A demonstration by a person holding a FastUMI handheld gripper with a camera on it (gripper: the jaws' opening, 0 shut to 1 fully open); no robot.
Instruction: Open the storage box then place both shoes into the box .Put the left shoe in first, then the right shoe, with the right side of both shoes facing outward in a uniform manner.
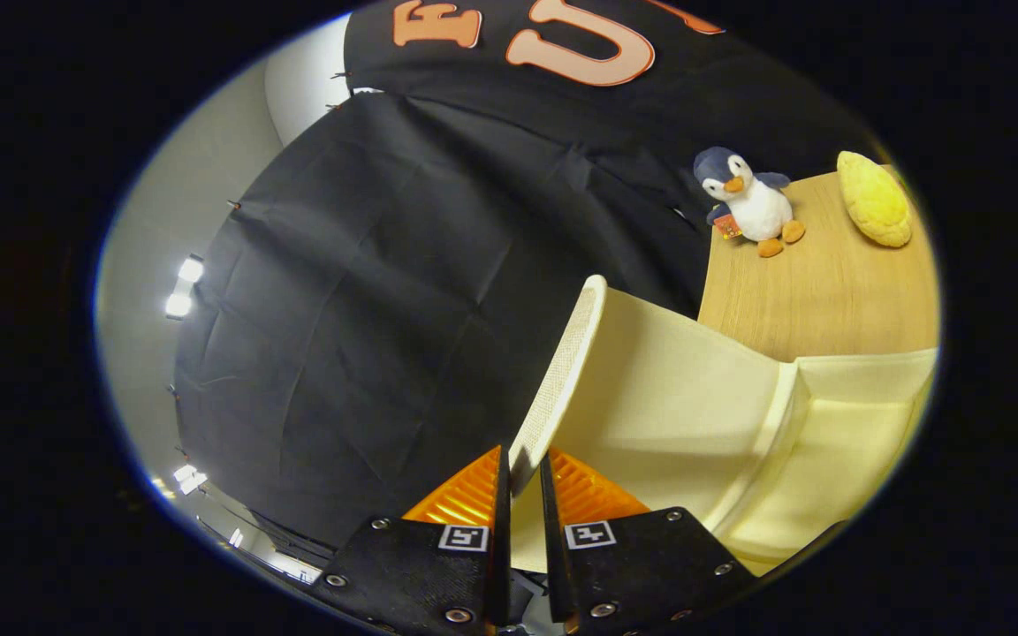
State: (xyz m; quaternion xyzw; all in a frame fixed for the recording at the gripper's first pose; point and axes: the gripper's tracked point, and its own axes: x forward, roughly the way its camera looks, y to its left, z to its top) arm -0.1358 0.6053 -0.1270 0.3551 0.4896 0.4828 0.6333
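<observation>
Against the black cloth wall, the gripper has its two orange fingers pinched on the textured edge of the cream storage box lid, which stands raised and tilted, seemingly so the flap can swing clear of the opening. To the right the storage box shows pale inner walls and open room inside; beyond it, on the wooden table, a plush penguin and a yellow plush sit well clear of the lid's edge
</observation>
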